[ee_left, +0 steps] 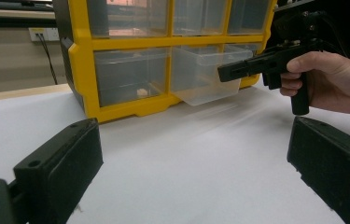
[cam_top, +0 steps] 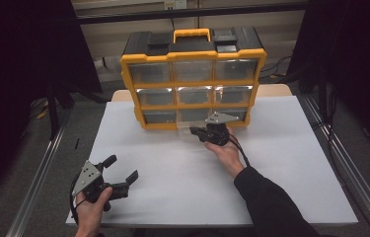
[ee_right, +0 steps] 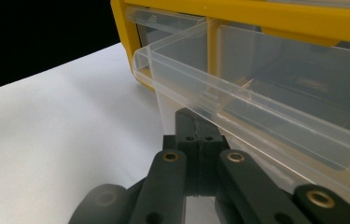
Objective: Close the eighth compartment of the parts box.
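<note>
Clear plastic drawer (ee_left: 204,74), pulled partway out of bottom middle slot of yellow cabinet (cam_top: 192,58), long axis running straight out from cabinet front. Right gripper (cam_top: 196,131) pinched shut on drawer's front lip. Left gripper (cam_top: 122,169) gaping wide, holding nothing, well apart from cabinet.

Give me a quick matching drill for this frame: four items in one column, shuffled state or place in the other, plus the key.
Items
1. left gripper
2. right gripper
3. bottom middle drawer
4. organizer handle

States or places
A. pulled partway out of the cabinet
B. jaws spread, over bare table near the front edge
C. yellow, on top of the cabinet
D. jaws together at the drawer front

Pairs: 1-B, 2-D, 3-A, 4-C
</note>
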### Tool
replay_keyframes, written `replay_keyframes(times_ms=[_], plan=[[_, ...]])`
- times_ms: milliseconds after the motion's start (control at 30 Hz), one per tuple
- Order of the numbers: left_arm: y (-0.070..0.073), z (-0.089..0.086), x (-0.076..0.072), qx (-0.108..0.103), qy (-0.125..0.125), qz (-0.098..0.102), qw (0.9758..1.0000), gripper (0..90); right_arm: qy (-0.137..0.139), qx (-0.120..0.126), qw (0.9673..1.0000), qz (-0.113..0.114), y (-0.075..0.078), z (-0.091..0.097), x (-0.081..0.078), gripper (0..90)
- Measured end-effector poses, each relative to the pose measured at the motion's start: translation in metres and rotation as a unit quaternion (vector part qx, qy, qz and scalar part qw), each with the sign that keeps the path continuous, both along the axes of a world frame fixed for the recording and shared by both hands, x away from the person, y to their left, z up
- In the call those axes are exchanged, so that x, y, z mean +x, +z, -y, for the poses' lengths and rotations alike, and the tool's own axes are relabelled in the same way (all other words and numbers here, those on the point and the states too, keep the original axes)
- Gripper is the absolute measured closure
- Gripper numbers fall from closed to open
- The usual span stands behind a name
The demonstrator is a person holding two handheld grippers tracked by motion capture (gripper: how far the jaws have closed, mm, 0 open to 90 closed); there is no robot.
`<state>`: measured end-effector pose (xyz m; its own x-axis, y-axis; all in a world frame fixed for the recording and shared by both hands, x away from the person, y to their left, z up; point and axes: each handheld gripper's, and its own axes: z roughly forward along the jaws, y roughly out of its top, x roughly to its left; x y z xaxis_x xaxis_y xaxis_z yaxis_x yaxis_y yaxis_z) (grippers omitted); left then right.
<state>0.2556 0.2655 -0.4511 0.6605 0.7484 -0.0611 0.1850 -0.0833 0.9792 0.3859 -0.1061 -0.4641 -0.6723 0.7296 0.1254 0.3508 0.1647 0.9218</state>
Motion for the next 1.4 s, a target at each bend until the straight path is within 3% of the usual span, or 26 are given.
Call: replay_keyframes(times_ms=[100, 1400], plan=[[0.000, 0.001, 0.000, -0.008, 0.002, -0.003, 1.0000, 3.0, 0.003, -0.001, 1.0000, 0.000, 0.000, 0.000, 0.001, 90.0], [0.000, 0.000, 0.000, -0.005, 0.000, -0.003, 1.0000, 3.0, -0.013, -0.006, 0.9999, 0.001, 0.001, -0.001, 0.011, 90.0]])
